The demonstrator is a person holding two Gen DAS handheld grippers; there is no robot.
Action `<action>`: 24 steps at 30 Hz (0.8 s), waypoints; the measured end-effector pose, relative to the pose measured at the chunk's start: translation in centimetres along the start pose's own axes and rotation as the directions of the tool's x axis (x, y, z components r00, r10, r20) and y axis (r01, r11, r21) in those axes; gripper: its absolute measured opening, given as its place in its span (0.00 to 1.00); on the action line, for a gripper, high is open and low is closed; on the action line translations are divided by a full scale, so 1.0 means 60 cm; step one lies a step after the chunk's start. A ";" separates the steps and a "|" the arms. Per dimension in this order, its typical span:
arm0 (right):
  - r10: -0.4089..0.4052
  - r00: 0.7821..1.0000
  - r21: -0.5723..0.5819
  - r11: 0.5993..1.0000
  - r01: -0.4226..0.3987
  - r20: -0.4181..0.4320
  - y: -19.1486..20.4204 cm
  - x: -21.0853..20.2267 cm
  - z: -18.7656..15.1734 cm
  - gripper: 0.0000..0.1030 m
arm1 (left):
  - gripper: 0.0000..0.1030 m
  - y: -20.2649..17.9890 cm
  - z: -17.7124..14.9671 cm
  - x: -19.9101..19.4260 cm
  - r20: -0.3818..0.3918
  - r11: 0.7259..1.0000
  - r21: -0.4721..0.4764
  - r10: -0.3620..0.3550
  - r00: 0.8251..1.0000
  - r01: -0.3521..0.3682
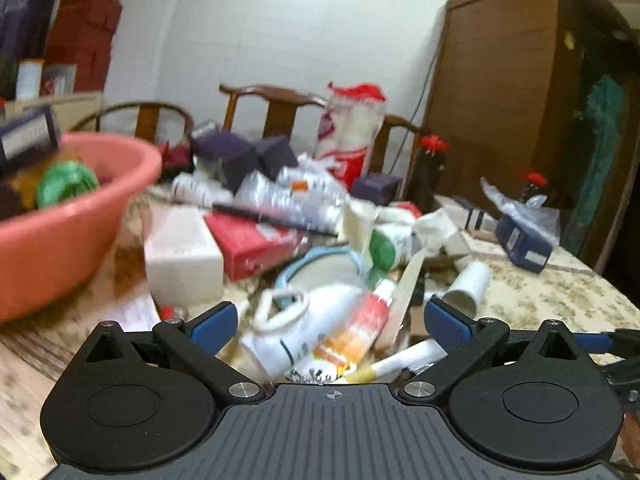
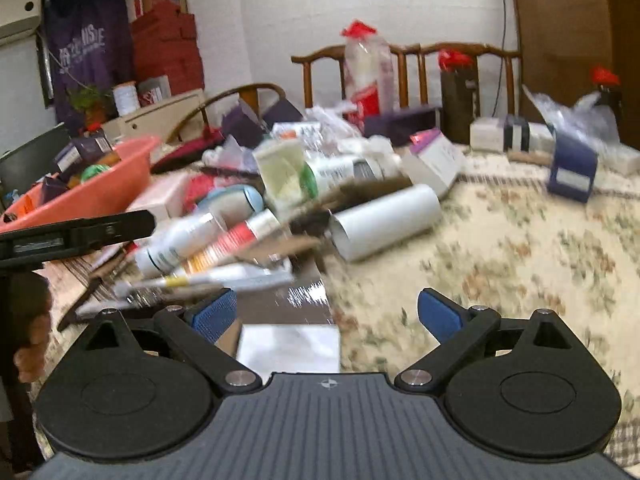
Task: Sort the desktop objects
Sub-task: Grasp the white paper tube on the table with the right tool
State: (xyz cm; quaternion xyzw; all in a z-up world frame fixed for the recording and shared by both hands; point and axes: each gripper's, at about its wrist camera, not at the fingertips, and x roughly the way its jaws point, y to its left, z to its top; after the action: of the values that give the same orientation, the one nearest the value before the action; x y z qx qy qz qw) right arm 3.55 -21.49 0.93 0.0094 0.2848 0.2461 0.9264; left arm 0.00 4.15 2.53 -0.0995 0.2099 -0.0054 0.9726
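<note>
Red-orange tube [image 1: 356,336] is lying dead ahead btwn wide-spread left gripper [image 1: 330,320], long axis toward lens; right gripper [image 2: 326,316] is gaping, empty.

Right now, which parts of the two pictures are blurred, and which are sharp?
Left wrist view: the left gripper body is sharp; the clutter pile and pink basin are smeared by motion blur. Right wrist view: the right gripper is sharp; the white tube and floral tablecloth are streaked. Both show fisheye bending at the edges.
</note>
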 end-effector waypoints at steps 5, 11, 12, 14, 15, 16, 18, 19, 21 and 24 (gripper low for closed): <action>-0.045 0.999 0.083 0.995 0.046 -0.012 -0.014 0.034 0.024 0.94 | 1.00 0.012 -0.019 0.034 -0.027 0.996 -0.026 0.083 0.996 -0.084; -0.095 0.988 0.313 0.941 0.128 -0.118 -0.056 0.121 0.099 0.90 | 1.00 0.018 -0.012 0.039 -0.013 0.995 -0.063 0.080 0.997 -0.080; -0.106 0.984 0.348 0.925 0.149 -0.140 -0.060 0.138 0.103 0.88 | 1.00 0.017 -0.013 0.037 -0.009 0.995 -0.060 0.081 0.997 -0.081; -0.118 0.976 0.403 0.897 0.184 -0.184 -0.061 0.171 0.108 0.87 | 1.00 0.016 -0.012 0.039 -0.006 0.995 -0.059 0.079 0.997 -0.079; -0.128 0.971 0.415 0.887 0.203 -0.200 -0.060 0.185 0.108 0.85 | 1.00 0.017 -0.012 0.040 -0.006 0.995 -0.062 0.078 0.997 -0.078; -0.153 0.968 0.414 0.882 0.224 -0.198 -0.056 0.193 0.109 0.86 | 1.00 0.018 -0.012 0.039 -0.007 0.995 -0.063 0.078 0.997 -0.078; -0.200 0.963 0.374 0.891 0.256 -0.182 -0.043 0.205 0.115 0.82 | 1.00 0.015 -0.011 0.041 -0.014 0.994 -0.056 0.094 0.996 -0.094; -0.216 0.959 0.348 0.898 0.269 -0.185 -0.038 0.213 0.117 0.76 | 1.00 0.012 -0.011 0.044 -0.025 0.992 -0.049 0.112 0.993 -0.114; -0.259 0.949 0.289 0.908 0.303 -0.183 -0.027 0.219 0.113 0.67 | 1.00 0.008 -0.011 0.048 -0.044 0.990 -0.030 0.139 0.989 -0.141; -0.270 0.951 0.187 0.937 0.296 -0.150 -0.011 0.205 0.105 0.58 | 1.00 0.008 -0.012 0.046 -0.042 0.991 -0.023 0.135 0.990 -0.136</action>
State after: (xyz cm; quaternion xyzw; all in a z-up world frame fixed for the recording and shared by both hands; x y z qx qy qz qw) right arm 16.02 -15.62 -0.32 0.0498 0.3633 0.0792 0.9270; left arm 2.18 4.34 0.67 -0.0975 0.2358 0.0612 0.9650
